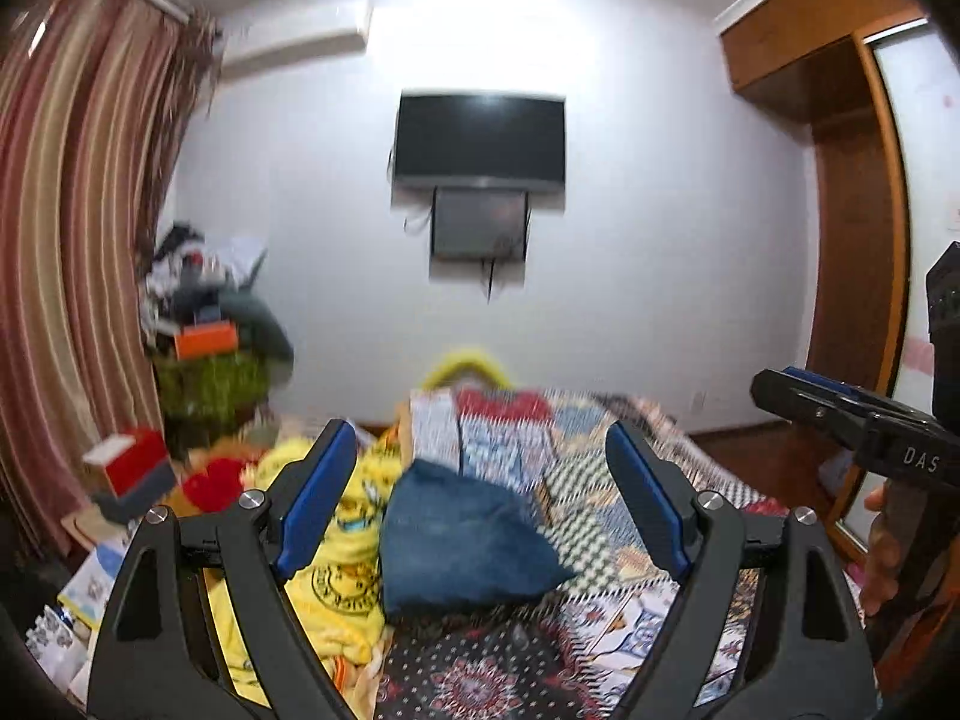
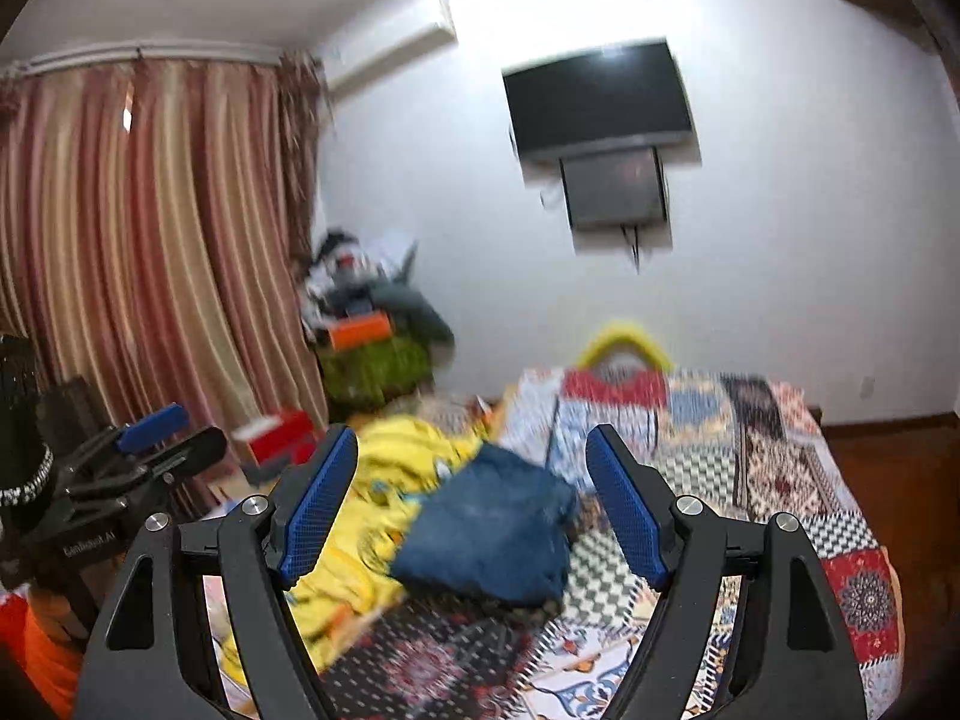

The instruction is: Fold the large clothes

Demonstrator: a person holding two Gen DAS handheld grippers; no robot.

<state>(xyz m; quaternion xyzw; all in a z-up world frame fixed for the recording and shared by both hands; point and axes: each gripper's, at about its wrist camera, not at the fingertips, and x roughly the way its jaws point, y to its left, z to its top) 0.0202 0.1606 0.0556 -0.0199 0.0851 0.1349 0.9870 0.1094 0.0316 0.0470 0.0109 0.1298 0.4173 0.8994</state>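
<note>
A dark television is hanging on the white wall, with a smaller grey box sitting just beneath it. Striped curtains are hanging at the left — beside them a cluttered pile with an orange box is standing in the corner. A patchwork bedspread is covering the bed, and a wooden wardrobe is standing at the right.

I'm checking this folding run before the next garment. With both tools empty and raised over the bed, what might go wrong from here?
The folded jeans lie against the yellow clothes, so grabbing yellow fabric might drag them apart. The left tool and right tool are close and might collide.
</note>
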